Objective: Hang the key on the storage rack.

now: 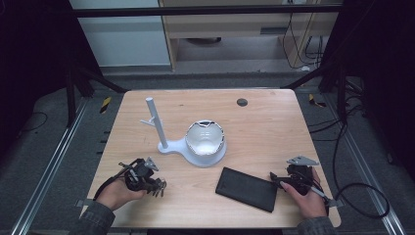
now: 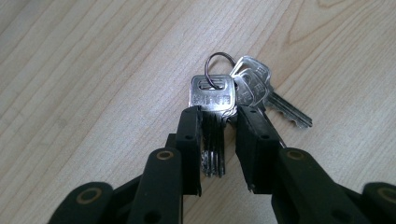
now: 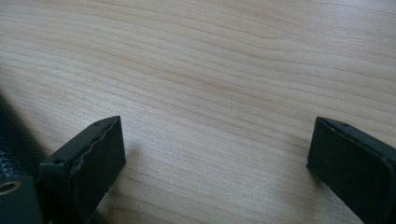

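Left gripper (image 2: 218,123), seen along its own jaws: the two black jaws stand narrowly apart around a bunch of keys (image 2: 233,95) that lies on the wooden table (image 2: 93,70). One key's blade runs back between the jaws, with its square head and the key ring (image 2: 220,65) just beyond the tips; the left jaw lies against the blade, while a sliver of table shows between the blade and the right jaw, so no clamp is made. The other keys fan out past the right jaw tip. Right gripper (image 3: 217,149): jaws wide apart over bare wood, nothing between them, a black case (image 3: 16,140) beside the left jaw. In the high view a white bowl stand (image 1: 205,142) lies well beyond both grippers.
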The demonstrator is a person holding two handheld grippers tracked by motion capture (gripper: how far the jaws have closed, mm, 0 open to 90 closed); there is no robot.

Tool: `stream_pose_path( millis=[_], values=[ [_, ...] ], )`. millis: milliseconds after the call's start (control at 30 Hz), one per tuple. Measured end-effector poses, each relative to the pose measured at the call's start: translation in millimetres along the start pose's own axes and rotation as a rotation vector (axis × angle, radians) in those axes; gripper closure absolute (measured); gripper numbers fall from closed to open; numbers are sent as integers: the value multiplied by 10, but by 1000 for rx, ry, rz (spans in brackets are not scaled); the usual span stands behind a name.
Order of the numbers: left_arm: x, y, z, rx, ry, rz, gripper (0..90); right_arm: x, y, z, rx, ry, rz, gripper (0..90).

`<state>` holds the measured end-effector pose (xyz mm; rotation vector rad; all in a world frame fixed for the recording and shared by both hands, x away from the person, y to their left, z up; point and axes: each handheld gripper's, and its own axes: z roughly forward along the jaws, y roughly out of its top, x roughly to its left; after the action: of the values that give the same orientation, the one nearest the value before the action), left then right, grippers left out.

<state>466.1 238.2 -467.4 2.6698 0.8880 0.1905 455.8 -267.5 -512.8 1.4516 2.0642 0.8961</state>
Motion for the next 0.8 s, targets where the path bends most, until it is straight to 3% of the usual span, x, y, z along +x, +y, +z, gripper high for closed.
stream_pose_path(
  millis=[67,167,433,800],
  values=[
    [-8,-2,-3,6,9,-9,800,2,-1,0,0,0,1,42],
    [2,-9,-2,-2,13,-27,810,3,-1,-1,1,0,1,42],
    [-23,14,-11,7,47,-27,835,6,-2,-1,1,-1,1,42],
    [23,3,-39,-9,8,-75,841,16,-1,-6,2,7,6,38]
  ],
)
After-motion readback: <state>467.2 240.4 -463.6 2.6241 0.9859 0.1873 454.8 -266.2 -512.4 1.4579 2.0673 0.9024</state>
